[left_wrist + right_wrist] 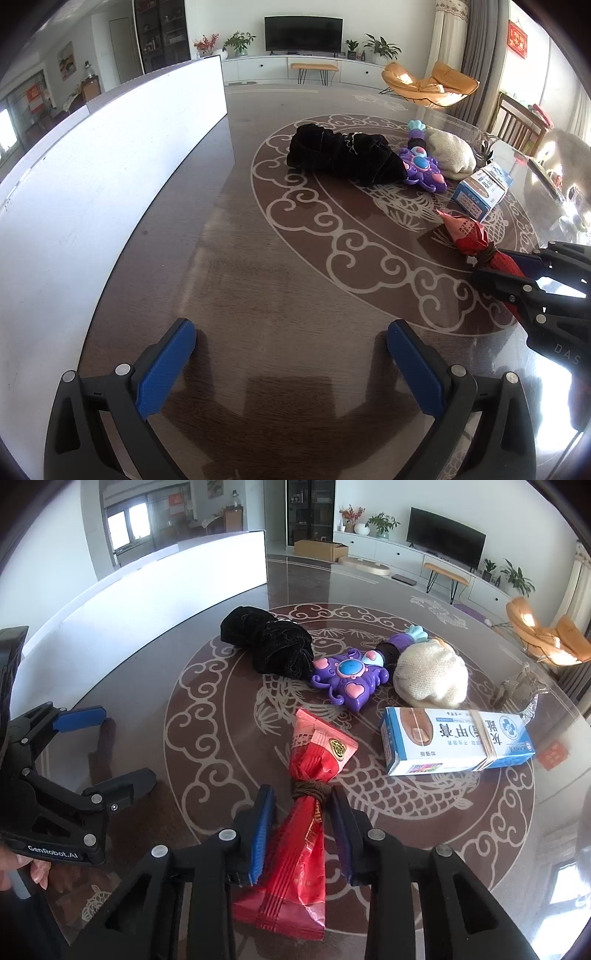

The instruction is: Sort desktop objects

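A red foil packet (pixel 317 746), tied round its waist with brown string, lies on the patterned table (pixel 207 709). My right gripper (pixel 303 805) is shut on it just below the string, one blue pad on each side. In the left wrist view the red packet (pixel 465 232) and the right gripper (pixel 513 264) sit at the right edge. My left gripper (pixel 291 354) stands open over bare table, nothing between its fingers. Behind the packet lie a black velvet cloth (pixel 269 646), a purple toy (pixel 351 675), a cream knitted pouch (pixel 430 675) and a blue-and-white box (pixel 454 738).
A long white panel (pixel 110 166) runs along the table's left side. A small silvery crinkled object (pixel 521 690) lies beyond the box near the table's right rim. A hand holds the left gripper (pixel 118 746) at the lower left of the right wrist view.
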`<action>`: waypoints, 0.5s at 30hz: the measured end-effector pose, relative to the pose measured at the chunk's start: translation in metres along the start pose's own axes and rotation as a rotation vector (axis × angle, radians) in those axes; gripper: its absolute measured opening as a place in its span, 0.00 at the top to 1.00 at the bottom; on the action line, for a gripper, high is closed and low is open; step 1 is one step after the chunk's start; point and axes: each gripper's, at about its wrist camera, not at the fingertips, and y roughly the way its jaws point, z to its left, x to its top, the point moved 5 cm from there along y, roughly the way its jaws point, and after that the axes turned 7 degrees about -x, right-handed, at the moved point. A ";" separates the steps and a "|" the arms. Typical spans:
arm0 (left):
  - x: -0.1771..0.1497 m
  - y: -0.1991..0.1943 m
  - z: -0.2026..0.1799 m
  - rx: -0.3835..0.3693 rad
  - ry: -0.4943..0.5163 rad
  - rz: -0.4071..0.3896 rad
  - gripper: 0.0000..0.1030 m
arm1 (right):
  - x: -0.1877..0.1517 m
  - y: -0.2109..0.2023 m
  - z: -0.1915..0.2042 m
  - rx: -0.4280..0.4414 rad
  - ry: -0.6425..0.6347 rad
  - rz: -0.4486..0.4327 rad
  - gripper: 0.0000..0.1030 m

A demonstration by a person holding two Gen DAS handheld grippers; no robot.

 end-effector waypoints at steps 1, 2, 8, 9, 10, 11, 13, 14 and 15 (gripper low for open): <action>0.000 0.000 0.000 0.000 0.000 0.000 0.00 | -0.005 -0.003 0.000 0.000 0.007 0.001 0.74; 0.000 0.000 0.000 0.000 0.000 0.000 0.00 | -0.011 -0.007 0.000 -0.001 0.013 0.001 0.74; 0.000 0.000 0.000 0.000 0.000 0.000 0.00 | -0.043 -0.028 -0.009 -0.037 0.035 -0.022 0.70; 0.000 0.000 0.000 0.000 0.000 0.000 0.00 | -0.045 -0.030 -0.011 -0.045 0.040 -0.028 0.66; 0.000 0.000 0.000 0.000 0.000 0.000 0.00 | -0.046 -0.030 -0.014 -0.053 0.048 -0.034 0.55; 0.000 0.000 0.000 0.000 0.000 0.000 0.00 | -0.048 -0.028 -0.017 -0.056 0.060 -0.035 0.43; 0.000 0.000 0.000 0.000 0.000 0.000 0.00 | -0.049 -0.027 -0.023 -0.051 0.086 -0.041 0.33; 0.000 0.000 0.000 0.000 0.000 -0.001 0.00 | -0.049 -0.027 -0.024 -0.051 0.088 -0.048 0.33; 0.000 0.000 0.000 0.000 0.000 0.000 0.00 | -0.047 -0.026 -0.024 -0.056 0.082 -0.053 0.32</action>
